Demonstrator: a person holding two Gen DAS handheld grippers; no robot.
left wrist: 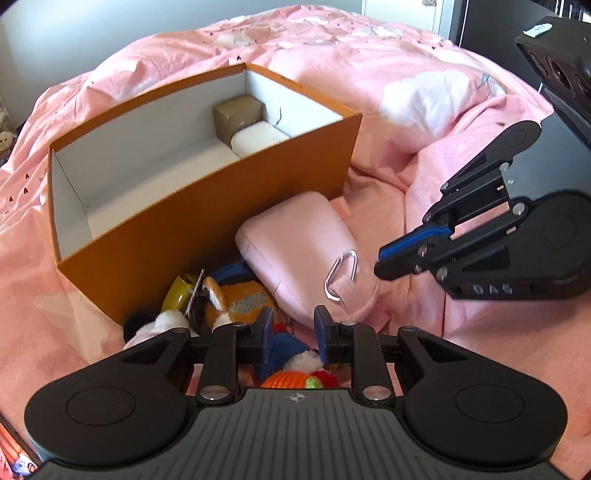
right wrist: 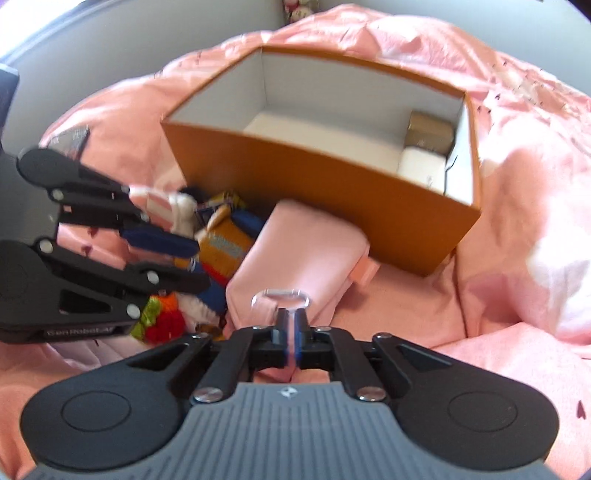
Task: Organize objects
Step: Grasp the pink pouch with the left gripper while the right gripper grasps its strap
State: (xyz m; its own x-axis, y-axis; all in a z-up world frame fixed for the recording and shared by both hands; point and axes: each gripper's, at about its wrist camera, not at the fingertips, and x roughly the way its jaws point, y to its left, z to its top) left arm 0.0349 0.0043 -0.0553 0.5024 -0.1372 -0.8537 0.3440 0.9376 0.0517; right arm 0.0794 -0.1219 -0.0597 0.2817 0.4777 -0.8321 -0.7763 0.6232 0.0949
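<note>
An orange box [left wrist: 207,177] [right wrist: 295,177] with a white inside stands open on the bed. A small brown box [left wrist: 238,114] and a white item [left wrist: 258,140] sit in its far corner. A pink pouch [left wrist: 295,240] [right wrist: 295,243] with a silver carabiner [left wrist: 341,273] [right wrist: 280,295] leans against the box front. My right gripper [right wrist: 291,317] [left wrist: 380,264] is shut at the pouch's carabiner end, with a pale pink strip between its fingers. My left gripper [left wrist: 293,332] [right wrist: 201,264] hovers slightly open over a heap of plush toys [left wrist: 240,299] [right wrist: 225,240], gripping none.
A rumpled pink duvet [left wrist: 424,166] covers the bed all around. A knitted orange and red toy [left wrist: 291,380] [right wrist: 162,321] lies nearest me in the heap. Dark furniture [left wrist: 491,26] stands beyond the bed's far right, and a grey wall [right wrist: 110,44] is behind.
</note>
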